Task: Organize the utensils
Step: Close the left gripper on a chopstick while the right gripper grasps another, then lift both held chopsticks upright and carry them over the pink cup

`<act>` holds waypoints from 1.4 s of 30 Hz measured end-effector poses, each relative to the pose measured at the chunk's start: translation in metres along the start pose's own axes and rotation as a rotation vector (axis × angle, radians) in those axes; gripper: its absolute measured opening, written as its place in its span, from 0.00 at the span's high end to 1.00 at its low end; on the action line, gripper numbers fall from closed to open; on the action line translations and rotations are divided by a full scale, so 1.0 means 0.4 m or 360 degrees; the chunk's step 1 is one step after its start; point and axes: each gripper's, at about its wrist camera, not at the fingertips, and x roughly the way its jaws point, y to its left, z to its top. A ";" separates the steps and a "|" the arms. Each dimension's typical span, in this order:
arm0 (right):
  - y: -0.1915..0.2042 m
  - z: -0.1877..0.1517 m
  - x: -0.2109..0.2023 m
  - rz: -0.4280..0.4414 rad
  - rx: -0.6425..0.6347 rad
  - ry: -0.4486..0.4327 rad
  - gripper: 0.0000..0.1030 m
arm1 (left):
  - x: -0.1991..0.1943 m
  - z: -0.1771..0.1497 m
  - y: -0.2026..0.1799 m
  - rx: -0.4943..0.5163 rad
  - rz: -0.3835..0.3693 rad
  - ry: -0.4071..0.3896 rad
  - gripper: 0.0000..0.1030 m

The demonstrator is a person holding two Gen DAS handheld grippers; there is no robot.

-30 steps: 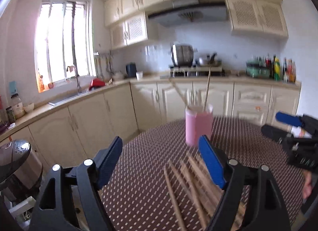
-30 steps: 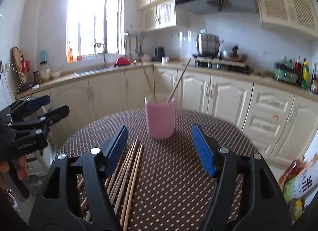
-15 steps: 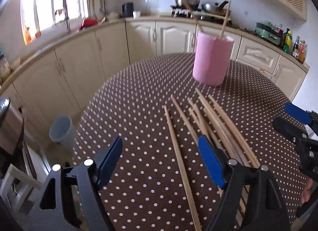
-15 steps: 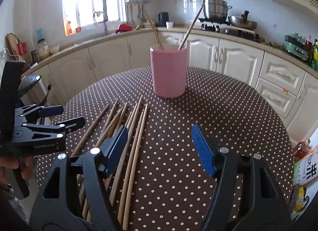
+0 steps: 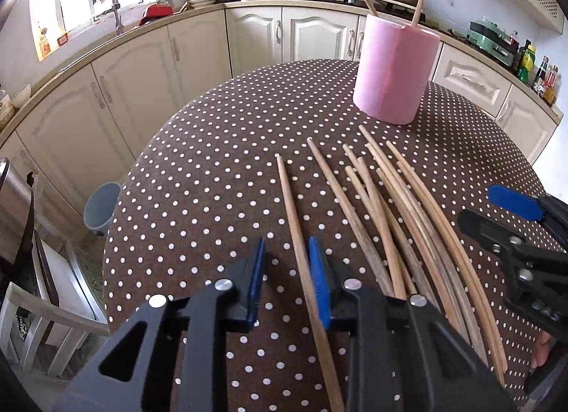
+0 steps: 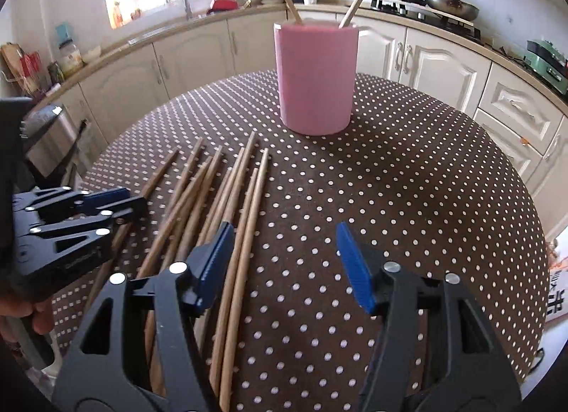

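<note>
Left claw [image 5: 287, 279] narrowed around leftmost chopstick [image 5: 293, 209], grip unconfirmed; right claw [image 6: 284, 263] agape. Next: clamp, lift, drop into pink cup [image 5: 392, 67].

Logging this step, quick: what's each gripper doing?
Left gripper: closing around one chopstick, not clearly clamped.
Right gripper: open, holding nothing.

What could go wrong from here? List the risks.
1. The left gripper straddles the leftmost chopstick near its end, jaws narrowed but a gap shows; held so far from the middle, it may droop or slip when lifted.
2. The right gripper hangs open with one finger over the chopstick pile; it could scatter them.
3. The cup already holds two leaning chopsticks that could block insertion.
</note>
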 end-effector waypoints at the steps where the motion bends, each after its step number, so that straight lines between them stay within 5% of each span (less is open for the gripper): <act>1: 0.002 0.005 0.013 0.0004 -0.0004 0.0030 0.44 | -0.001 0.000 -0.001 -0.0002 -0.0001 -0.0001 0.76; 13: 0.006 0.043 0.073 -0.0025 -0.0023 0.0114 0.49 | -0.002 0.010 0.016 -0.0022 -0.0018 -0.0006 0.76; 18: 0.021 0.076 0.112 -0.0049 -0.0065 0.0161 0.67 | 0.010 0.032 0.021 -0.0063 -0.0028 0.0027 0.76; 21: 0.027 0.098 0.129 -0.0048 -0.0070 0.0196 0.69 | 0.022 0.052 0.015 -0.0056 -0.0011 0.0042 0.76; 26: 0.037 0.126 0.149 -0.0034 -0.0078 0.0220 0.92 | 0.039 0.072 0.012 -0.0055 0.0016 0.0040 0.92; 32: 0.027 0.127 0.138 0.0040 -0.0019 0.0205 0.94 | 0.037 0.071 0.008 -0.0070 0.0024 0.0010 0.94; 42: -0.052 0.109 0.015 0.0245 0.0106 0.0076 0.94 | -0.077 0.096 -0.021 -0.0111 -0.0180 -0.0107 0.94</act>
